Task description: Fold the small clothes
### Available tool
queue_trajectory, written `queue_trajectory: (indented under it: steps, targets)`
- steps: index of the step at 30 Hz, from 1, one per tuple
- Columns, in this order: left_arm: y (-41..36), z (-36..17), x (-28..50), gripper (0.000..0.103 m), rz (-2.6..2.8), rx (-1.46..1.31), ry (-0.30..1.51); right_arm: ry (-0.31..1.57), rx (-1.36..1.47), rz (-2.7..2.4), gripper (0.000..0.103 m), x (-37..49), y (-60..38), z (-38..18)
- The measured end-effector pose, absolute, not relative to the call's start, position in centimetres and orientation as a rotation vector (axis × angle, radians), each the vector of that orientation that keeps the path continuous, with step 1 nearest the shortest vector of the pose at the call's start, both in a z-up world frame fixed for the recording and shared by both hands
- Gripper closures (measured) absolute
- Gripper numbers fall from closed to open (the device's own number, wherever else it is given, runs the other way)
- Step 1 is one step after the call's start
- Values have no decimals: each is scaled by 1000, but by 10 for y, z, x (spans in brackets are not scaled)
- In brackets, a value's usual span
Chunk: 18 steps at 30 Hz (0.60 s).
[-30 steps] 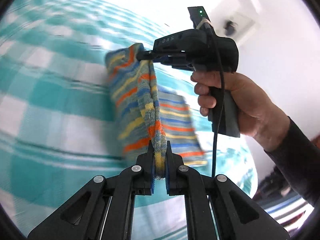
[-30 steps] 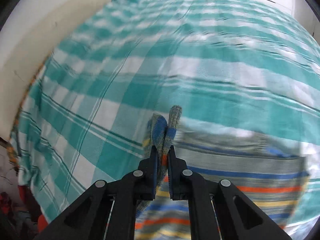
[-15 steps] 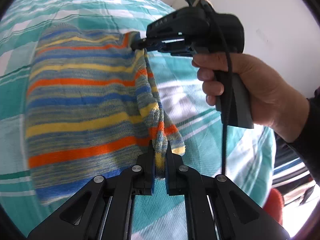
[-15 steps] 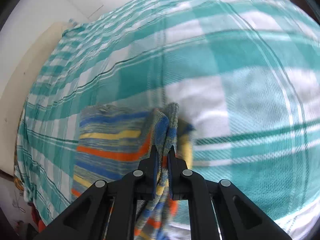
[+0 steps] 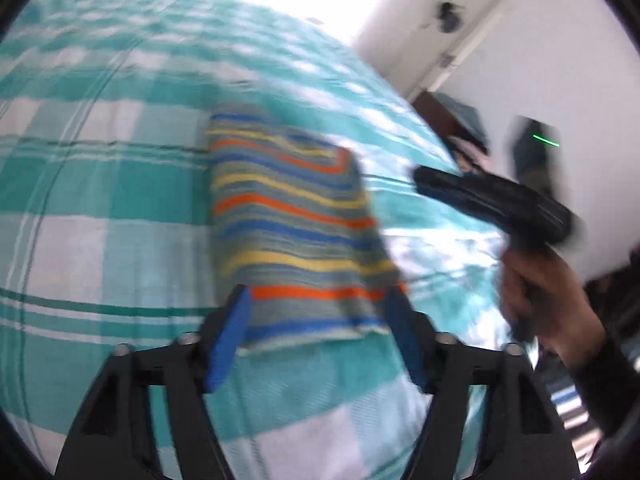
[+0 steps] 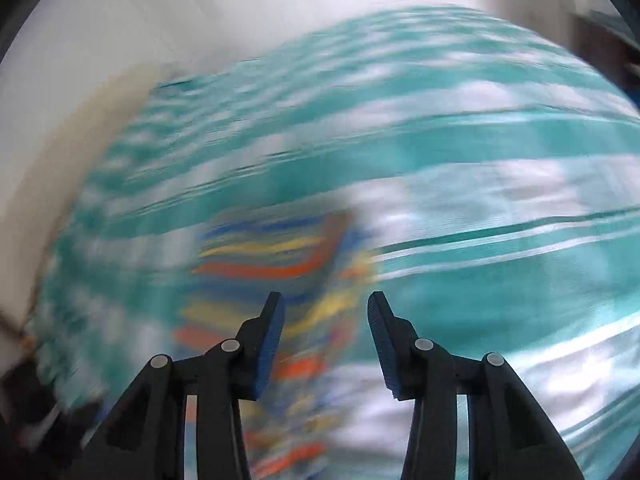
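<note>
motion blur smears the striped garment (image 6: 280, 264) and checked sheet (image 6: 460, 160); the hand (image 5: 548, 292) is blurred too

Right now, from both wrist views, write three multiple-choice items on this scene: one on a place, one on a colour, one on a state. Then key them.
1. Where is the striped garment?
A. Lying on the checked bedsheet
B. Hanging from a hook
C. Inside a basket

2. What colours is the bedsheet?
A. Red and black
B. Teal and white
C. Plain grey

3. How does the left gripper stand?
A. Shut on the garment
B. Open, pads clear of the cloth
C. Out of view

Key:
1 A, the garment lies flat on the sheet.
2 B, teal and white squares fill both views.
3 B, its jaws have just been opening; the garment's near edge shows between them, unpinched. The right gripper is likewise open.
</note>
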<state>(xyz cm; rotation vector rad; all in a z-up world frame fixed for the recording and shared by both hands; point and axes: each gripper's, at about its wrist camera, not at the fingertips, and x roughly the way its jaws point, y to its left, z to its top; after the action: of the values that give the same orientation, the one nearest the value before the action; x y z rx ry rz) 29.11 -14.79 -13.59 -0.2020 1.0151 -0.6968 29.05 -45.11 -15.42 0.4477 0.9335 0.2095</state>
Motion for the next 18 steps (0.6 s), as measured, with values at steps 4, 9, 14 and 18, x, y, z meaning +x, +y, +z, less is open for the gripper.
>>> queue_trajectory:
  steps: [4,9,14,18]
  targets:
    - [-168,-181,313,74,-543,-24,1178,1002,334,427,62,258,-384,-166]
    - [-160,-170,295,66,-540,17,1168,1150,341,301,98,233,-412,-235]
    - [-156,-135,296,39,-543,-26,1025,1030,261,283,92,247,-410,-173]
    - [-179,-166,306,39,-516,69,1100,1013,204,364,92,288,-396,-181]
